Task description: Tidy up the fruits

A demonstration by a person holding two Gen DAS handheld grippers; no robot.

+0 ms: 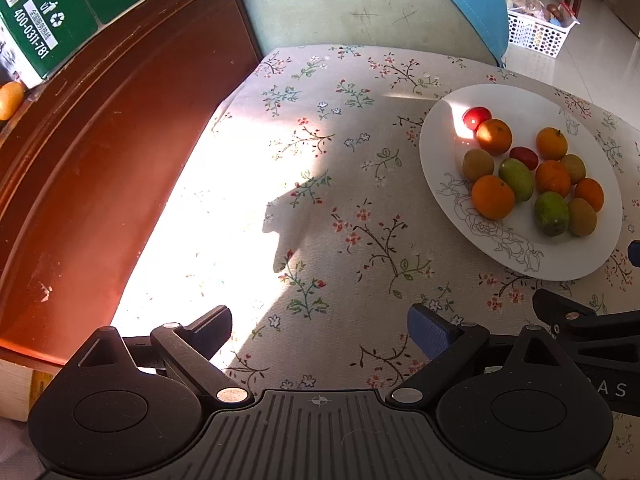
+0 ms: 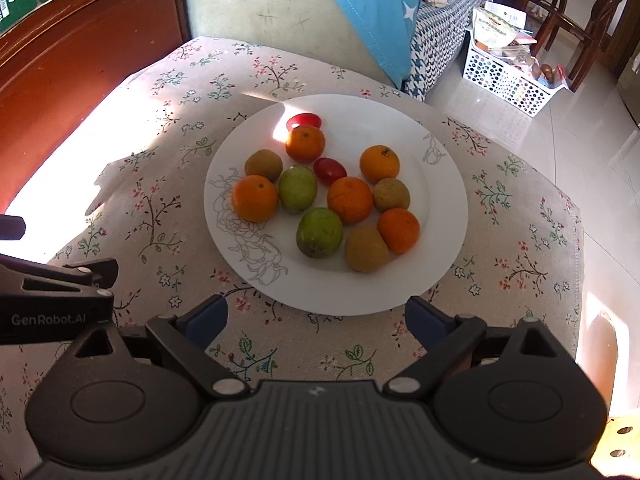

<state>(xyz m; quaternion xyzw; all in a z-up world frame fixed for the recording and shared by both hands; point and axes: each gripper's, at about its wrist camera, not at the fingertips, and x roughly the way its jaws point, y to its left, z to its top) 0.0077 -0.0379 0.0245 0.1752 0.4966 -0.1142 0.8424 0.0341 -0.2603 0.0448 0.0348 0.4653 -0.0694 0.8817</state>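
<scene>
A white plate (image 2: 440, 200) with a line-drawn flower sits on a floral tablecloth (image 2: 160, 200). It holds several oranges (image 2: 255, 197), brown kiwis (image 2: 366, 249), two green fruits (image 2: 319, 232) and two red cherry tomatoes (image 2: 329, 170). My right gripper (image 2: 316, 320) is open and empty, just in front of the plate's near rim. My left gripper (image 1: 320, 332) is open and empty over bare cloth, left of the plate (image 1: 580, 248). The fruits also show in the left wrist view, such as an orange (image 1: 493, 197).
A red-brown wooden cabinet (image 1: 100, 160) with a green carton (image 1: 48, 12) stands at the left. A pale green chair (image 2: 260, 12) with blue cloth (image 2: 376, 12) is behind the table. A white basket (image 2: 508, 76) sits on the tiled floor at the right.
</scene>
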